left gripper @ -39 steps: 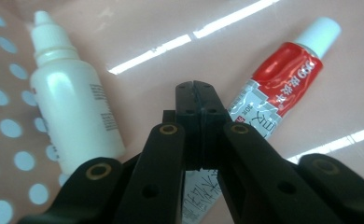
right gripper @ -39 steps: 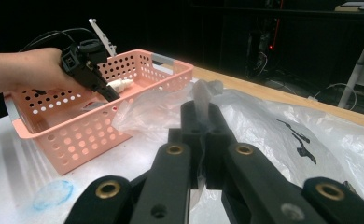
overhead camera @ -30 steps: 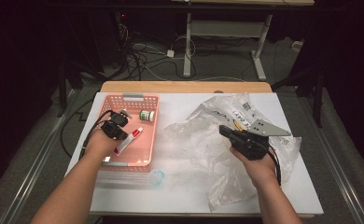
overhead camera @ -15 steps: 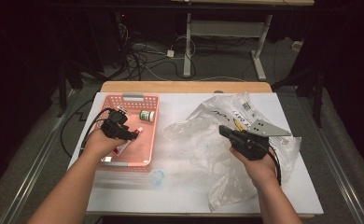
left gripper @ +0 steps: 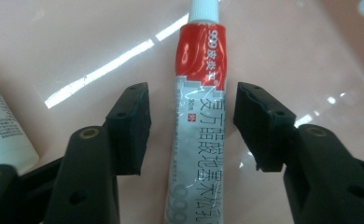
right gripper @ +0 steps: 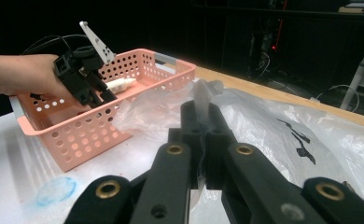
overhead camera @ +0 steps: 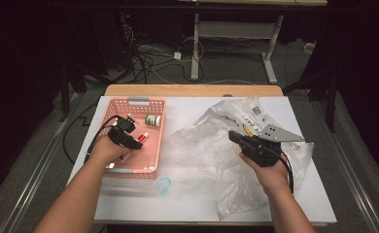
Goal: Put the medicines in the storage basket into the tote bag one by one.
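Right gripper: nearest the person, jaws pinched tight on a fold of the clear plastic bag; hand at the same spot on the table as a second ago.
Bag: crumpled, spread over the right half of the table, its edge touching the basket's near corner.
Left gripper: down inside the pink basket; jaws have just been opening and now stand apart, one on each side of the tube, pads not pressing it.
Tube: red and white, white cap, lying flat on the basket floor between the parted jaws; a second ago it hung in the clamped jaws above the basket.
Small bottle: white with green label, at the basket's far side.
Reading: tube looks delivered and released; this item seems done.
Next, by judgement: lift left gripper straight up, clear of the tube.
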Available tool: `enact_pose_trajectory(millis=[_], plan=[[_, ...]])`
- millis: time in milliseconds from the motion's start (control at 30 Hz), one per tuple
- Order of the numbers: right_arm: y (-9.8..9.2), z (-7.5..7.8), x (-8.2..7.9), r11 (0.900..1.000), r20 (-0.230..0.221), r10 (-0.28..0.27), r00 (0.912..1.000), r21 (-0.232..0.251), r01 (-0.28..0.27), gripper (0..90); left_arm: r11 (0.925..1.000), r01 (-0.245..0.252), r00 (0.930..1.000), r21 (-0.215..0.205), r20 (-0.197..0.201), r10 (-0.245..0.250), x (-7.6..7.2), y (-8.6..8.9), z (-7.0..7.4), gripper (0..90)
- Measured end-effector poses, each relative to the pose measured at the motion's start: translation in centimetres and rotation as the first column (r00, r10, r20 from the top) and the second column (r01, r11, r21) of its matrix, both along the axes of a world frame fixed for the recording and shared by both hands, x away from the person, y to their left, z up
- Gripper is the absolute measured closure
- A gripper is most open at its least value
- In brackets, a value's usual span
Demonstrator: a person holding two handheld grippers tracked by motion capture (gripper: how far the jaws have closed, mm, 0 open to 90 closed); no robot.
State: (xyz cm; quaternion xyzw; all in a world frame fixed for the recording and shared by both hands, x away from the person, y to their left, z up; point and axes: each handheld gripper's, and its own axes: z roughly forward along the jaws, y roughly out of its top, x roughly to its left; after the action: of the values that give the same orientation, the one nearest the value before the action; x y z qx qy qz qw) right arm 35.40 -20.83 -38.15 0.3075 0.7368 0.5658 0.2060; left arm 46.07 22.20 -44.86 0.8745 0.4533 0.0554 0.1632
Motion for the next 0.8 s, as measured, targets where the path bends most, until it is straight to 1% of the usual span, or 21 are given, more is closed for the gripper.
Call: enact_pose_trajectory(millis=[167,333,467,700,767,800], plan=[[-0.06,-0.04,0.01,1.0,-0.009,-0.002,1.0,0.004,0.002,90.0,0.9999,-0.006,1.0,-0.008,0.008,0.006,0.01,0.08,-0.01,53.4],[-0.17,-0.04,0.0,1.0,-0.004,0.002,1.0,0.006,-0.002,90.0,0.9999,-0.01,0.9998,-0.014,0.015,0.01,0.03,0.15,-0.02,64.0],[-0.23,-0.03,-0.04,1.0,0.0,0.004,1.0,0.004,-0.004,90.0,0.9996,-0.02,0.9997,-0.022,0.013,0.021,0.06,0.22,-0.01,64.6],[-0.15,-0.01,-0.12,1.0,0.005,0.012,0.9999,0.0,-0.012,90.0,0.9997,-0.023,0.9994,-0.003,0.024,0.023,-0.02,0.03,0.1,65.6],[-0.13,0.0,-0.13,1.0,0.006,0.013,0.9999,-0.002,-0.013,90.0,0.9996,-0.027,0.9991,0.006,0.032,0.027,-0.07,0.07,0.19,65.6],[-0.13,0.0,-0.14,1.0,0.006,0.014,0.9999,-0.002,-0.014,90.0,0.9996,-0.03,0.9988,0.002,0.038,0.03,-0.1,0.12,0.29,65.6]])
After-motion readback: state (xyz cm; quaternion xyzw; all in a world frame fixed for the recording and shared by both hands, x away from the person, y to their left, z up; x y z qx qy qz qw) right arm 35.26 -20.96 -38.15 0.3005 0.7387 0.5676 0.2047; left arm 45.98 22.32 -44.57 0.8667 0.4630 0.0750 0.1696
